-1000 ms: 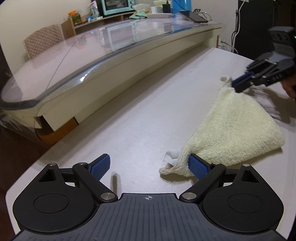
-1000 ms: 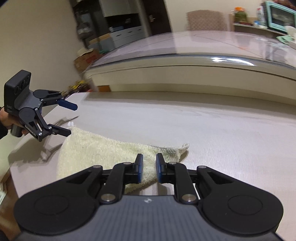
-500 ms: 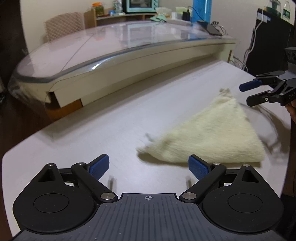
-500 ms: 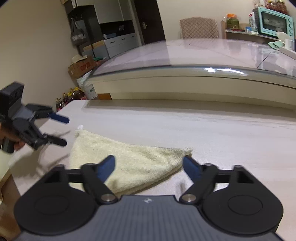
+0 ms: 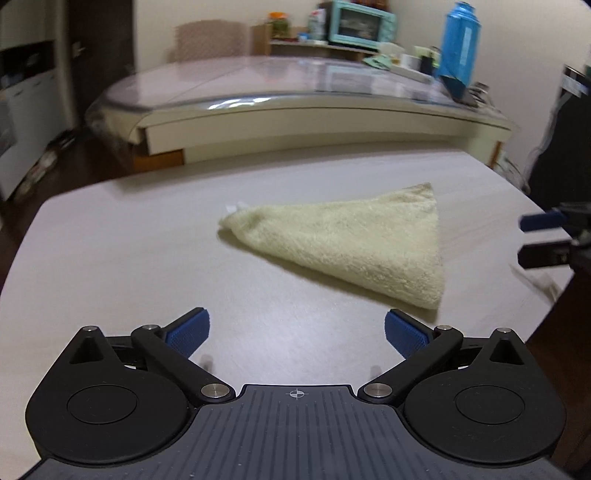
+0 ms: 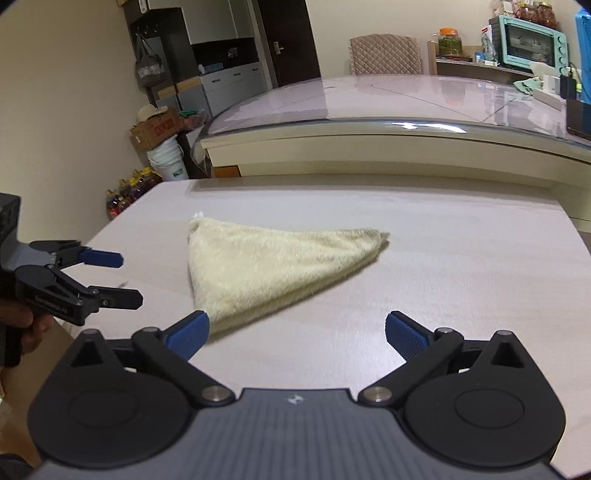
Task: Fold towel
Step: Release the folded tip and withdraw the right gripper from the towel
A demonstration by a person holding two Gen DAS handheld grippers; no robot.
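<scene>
A cream towel [image 5: 354, 240] lies folded into a triangle on the pale wooden table [image 5: 129, 258]; it also shows in the right wrist view [image 6: 266, 269]. My left gripper [image 5: 297, 332] is open and empty, held back from the towel's near edge. It shows at the left of the right wrist view [image 6: 122, 278]. My right gripper [image 6: 297, 332] is open and empty, its left pad just short of the towel's near corner. It shows at the right edge of the left wrist view [image 5: 535, 238].
A long glass-topped counter [image 5: 295, 92] runs behind the table, with a blue bottle [image 5: 458, 48] and a teal oven [image 5: 362, 24] at its far side. Boxes and a bucket [image 6: 166, 158] stand on the floor at the left.
My right gripper has opened and let go of the towel's corner. Both grippers have pulled back from the towel, which now lies flat as a triangle.
</scene>
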